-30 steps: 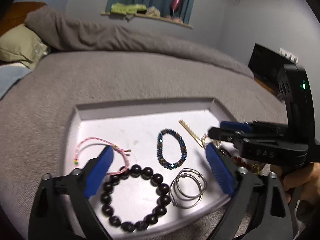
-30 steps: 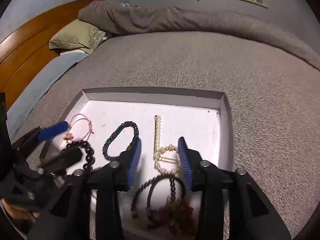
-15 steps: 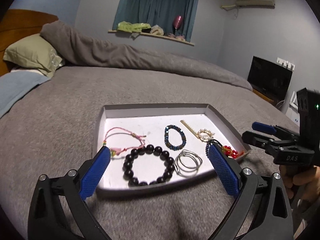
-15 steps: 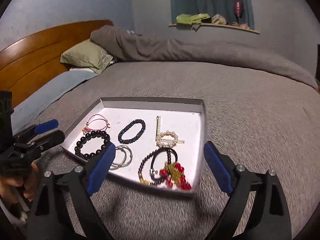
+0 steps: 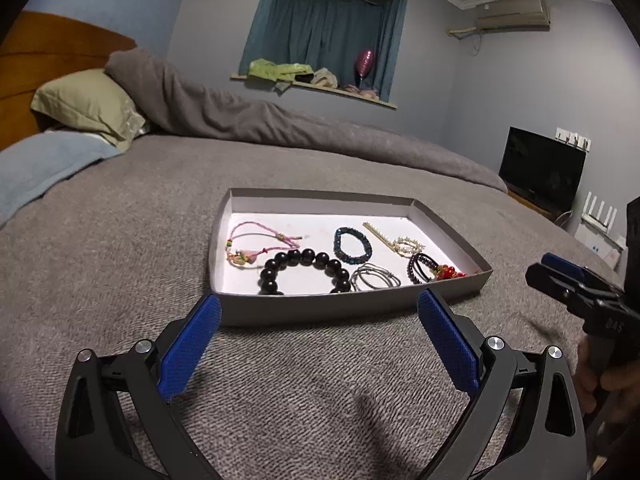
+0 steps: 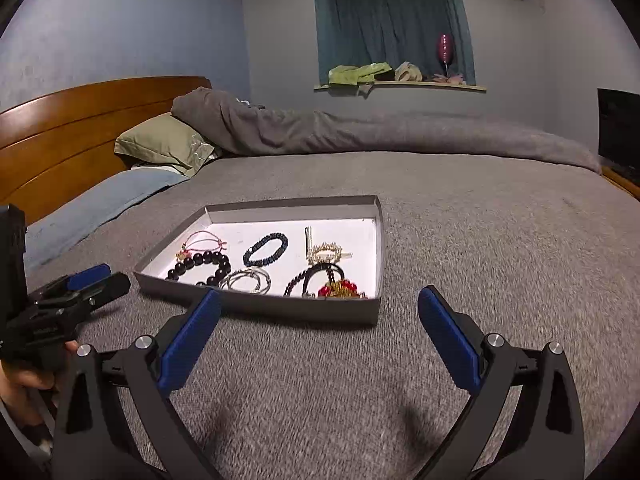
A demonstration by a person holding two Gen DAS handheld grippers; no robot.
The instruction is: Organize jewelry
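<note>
A grey tray (image 5: 344, 312) with a white floor lies on the bed and also shows in the right wrist view (image 6: 260, 304). In it lie a pink cord bracelet (image 5: 256, 240), a black bead bracelet (image 5: 308, 270), a dark blue bead bracelet (image 5: 352, 246), silver hoops (image 5: 374, 276), a pearl clip (image 5: 404, 244) and dark beads with red ones (image 5: 434, 270). My left gripper (image 5: 318, 320) is open and empty, in front of the tray's near wall. My right gripper (image 6: 318, 320) is open and empty, also pulled back from the tray.
The tray sits on a grey bedspread (image 5: 120, 264). A rolled grey duvet (image 5: 248, 116), green pillow (image 5: 86, 106) and wooden headboard (image 6: 68, 132) lie beyond. A TV (image 5: 540, 172) stands at the right. The right gripper shows at the left view's edge (image 5: 568, 284).
Both grippers have drawn back and away from over the tray. The right gripper has opened wide and left the pearl clip in the tray.
</note>
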